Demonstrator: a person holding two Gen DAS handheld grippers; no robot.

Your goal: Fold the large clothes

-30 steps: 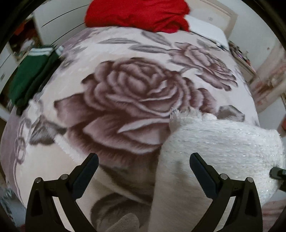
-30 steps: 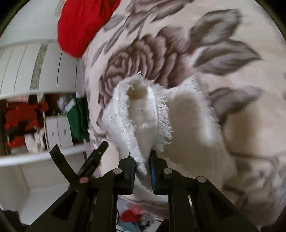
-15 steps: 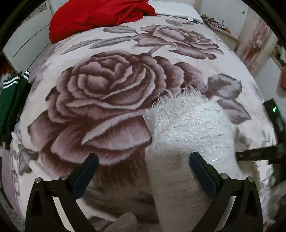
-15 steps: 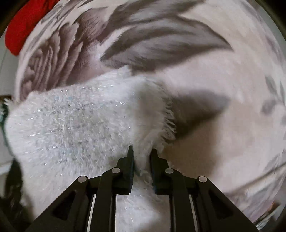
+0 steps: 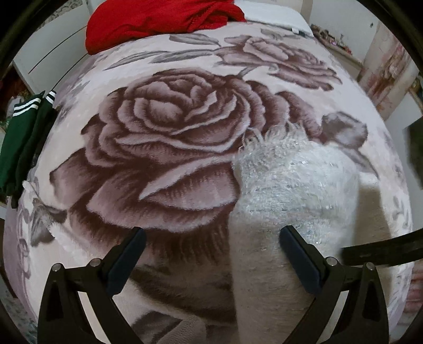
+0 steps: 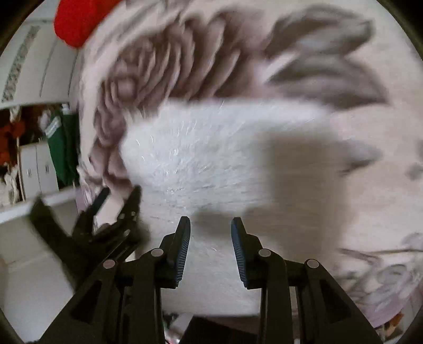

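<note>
— While lying flat on the bed (image 5: 79, 232), looks soft and fluffy, that white sweater (image 5: 296, 190). Light too, and floppy. Not slippery, and won't break.

— Lies near the front edge of the rose blanket (image 5: 171, 127), right? With a fringy end (image 5: 264, 137) pointing up the bed.

— Yes. Best to pinch at a corner or along the fringy end, deep enough to catch both layers. Could snag on fuzzy threads, so pinch gently.

— And the left gripper (image 5: 208, 254)?

— Fingers wide apart, holding nothing. Hangs over the near end of the sweater.

— And the right gripper (image 6: 210, 230)?

— Fingers a little apart, holding nothing. Blurry in that view, so moving fast. Hovers just above the white fuzz (image 6: 201, 148).

— Different from half a second ago?

— Very. Was pinched tight on the fringy edge then. Let go now. Was lifted up like a tent a second ago, flat now.

— Anything else around?

— Red cloth (image 5: 158, 18) piled at the far end of the bed. Green top with white stripes (image 5: 23, 137) hanging off the left side.
</note>
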